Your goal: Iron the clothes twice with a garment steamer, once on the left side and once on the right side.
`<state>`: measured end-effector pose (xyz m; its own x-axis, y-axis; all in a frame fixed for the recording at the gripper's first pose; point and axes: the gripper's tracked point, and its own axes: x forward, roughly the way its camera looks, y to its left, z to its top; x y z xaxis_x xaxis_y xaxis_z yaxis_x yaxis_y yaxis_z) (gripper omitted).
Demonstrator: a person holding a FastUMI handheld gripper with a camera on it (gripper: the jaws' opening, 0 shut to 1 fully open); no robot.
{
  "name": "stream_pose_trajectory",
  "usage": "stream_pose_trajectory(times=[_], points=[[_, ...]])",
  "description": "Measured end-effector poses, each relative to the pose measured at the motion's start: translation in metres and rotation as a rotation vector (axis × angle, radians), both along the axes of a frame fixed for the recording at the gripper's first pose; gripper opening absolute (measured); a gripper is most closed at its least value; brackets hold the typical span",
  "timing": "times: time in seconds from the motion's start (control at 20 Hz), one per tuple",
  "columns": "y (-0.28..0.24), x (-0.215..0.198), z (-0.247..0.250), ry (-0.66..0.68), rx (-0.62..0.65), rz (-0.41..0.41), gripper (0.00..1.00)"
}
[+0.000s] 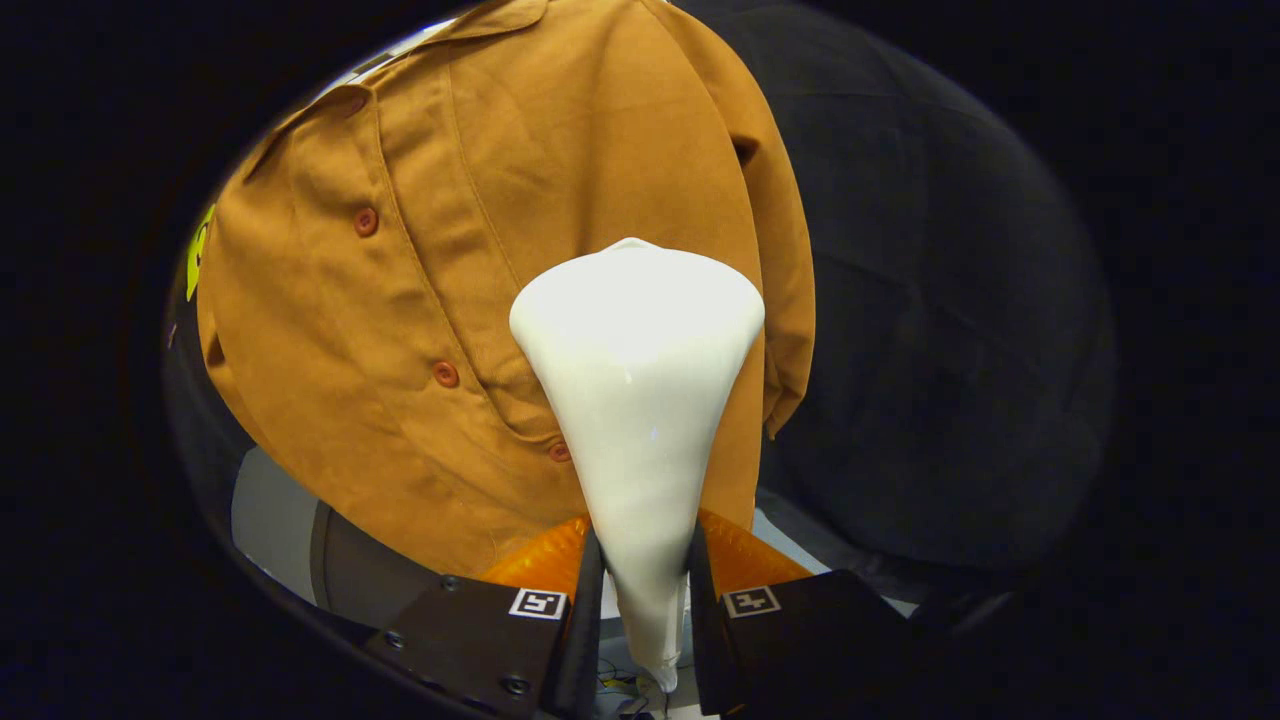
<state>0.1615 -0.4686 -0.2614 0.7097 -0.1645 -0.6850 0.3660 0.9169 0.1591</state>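
Both fingers of the gripper (640,590) are clamped on the steamer (636,400), whose head is kept against the shirt (480,250), presumably for steaming.

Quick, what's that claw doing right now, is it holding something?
Claw: closed on the white garment steamer, both fingers pressing its narrow handle, its wide head up against the brown shirt.
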Motion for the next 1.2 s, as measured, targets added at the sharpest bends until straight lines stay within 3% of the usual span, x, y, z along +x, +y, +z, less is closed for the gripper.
stream_pose_trajectory(times=[0.3,0.6,0.85,1.2], points=[[-0.001,-0.018,-0.031,0.084,0.013,-0.021,0.42],[-0.006,-0.042,-0.03,0.102,0.0,-0.072,0.42],[-0.005,-0.055,0.02,0.012,-0.067,-0.113,0.42],[0.036,-0.059,0.122,-0.177,-0.164,-0.064,0.42]])
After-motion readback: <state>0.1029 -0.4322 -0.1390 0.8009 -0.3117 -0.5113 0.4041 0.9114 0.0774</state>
